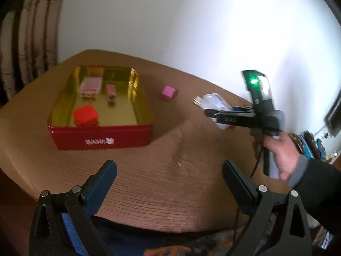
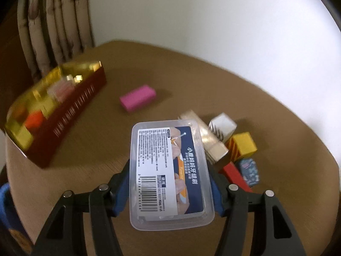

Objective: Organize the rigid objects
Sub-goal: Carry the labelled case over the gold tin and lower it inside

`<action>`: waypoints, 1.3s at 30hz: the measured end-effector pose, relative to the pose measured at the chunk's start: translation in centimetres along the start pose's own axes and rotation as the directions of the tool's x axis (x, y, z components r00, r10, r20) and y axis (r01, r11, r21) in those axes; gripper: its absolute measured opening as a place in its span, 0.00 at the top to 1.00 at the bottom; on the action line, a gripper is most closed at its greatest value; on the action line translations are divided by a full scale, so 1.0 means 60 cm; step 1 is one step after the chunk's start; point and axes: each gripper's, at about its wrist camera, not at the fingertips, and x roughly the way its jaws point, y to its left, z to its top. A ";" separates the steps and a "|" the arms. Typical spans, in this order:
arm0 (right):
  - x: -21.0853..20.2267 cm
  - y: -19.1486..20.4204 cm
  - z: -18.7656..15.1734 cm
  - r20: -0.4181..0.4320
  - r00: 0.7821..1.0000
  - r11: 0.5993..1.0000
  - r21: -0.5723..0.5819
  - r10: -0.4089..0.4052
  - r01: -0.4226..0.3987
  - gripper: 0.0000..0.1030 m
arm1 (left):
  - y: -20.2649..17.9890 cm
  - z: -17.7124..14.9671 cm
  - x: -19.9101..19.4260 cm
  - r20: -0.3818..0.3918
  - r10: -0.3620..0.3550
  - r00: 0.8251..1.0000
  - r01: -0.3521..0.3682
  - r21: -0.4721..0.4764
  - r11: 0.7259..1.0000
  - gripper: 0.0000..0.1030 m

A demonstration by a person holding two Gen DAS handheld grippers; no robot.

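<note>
While my right gripper (image 2: 170,183) clamps the clear plastic box with a printed label (image 2: 170,175) above the brown table (image 2: 102,153), my left gripper (image 1: 169,170) hangs wide apart. Motion blur smears the red tin with gold lining (image 1: 100,106), hiding its contents' details.

The left wrist view is taken from low over the near edge of the brown table (image 1: 149,181), facing across it toward the white wall, with the red tin (image 1: 100,136) at middle distance and the right gripper (image 1: 210,113) seen side-on at the right. The right wrist view is set further right and closer in, angled down past a clear plastic box (image 2: 170,175) filling its foreground. The tin (image 2: 70,115), the pink block (image 1: 168,92) (image 2: 137,100) and the tabletop are shared by both views.
</note>
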 end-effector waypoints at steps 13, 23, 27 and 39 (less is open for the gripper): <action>-0.172 0.129 0.138 0.169 0.984 0.999 0.003 -0.053 0.053 0.39 | 0.065 0.030 -0.064 0.188 0.277 0.942 -0.258 -0.119 0.959 0.05; -0.208 0.247 0.208 0.206 0.978 0.999 -0.022 -0.021 0.026 0.39 | 0.124 0.050 -0.094 0.212 0.422 0.882 -0.376 -0.225 0.899 0.05; -0.198 0.300 0.221 0.196 0.981 1.000 -0.031 -0.001 0.007 0.38 | 0.144 0.056 -0.106 0.206 0.466 0.860 -0.416 -0.245 0.876 0.05; -0.095 0.389 0.192 0.091 0.994 0.998 -0.014 0.056 -0.055 0.38 | 0.246 0.071 -0.152 0.200 0.582 0.788 -0.469 -0.418 0.778 0.05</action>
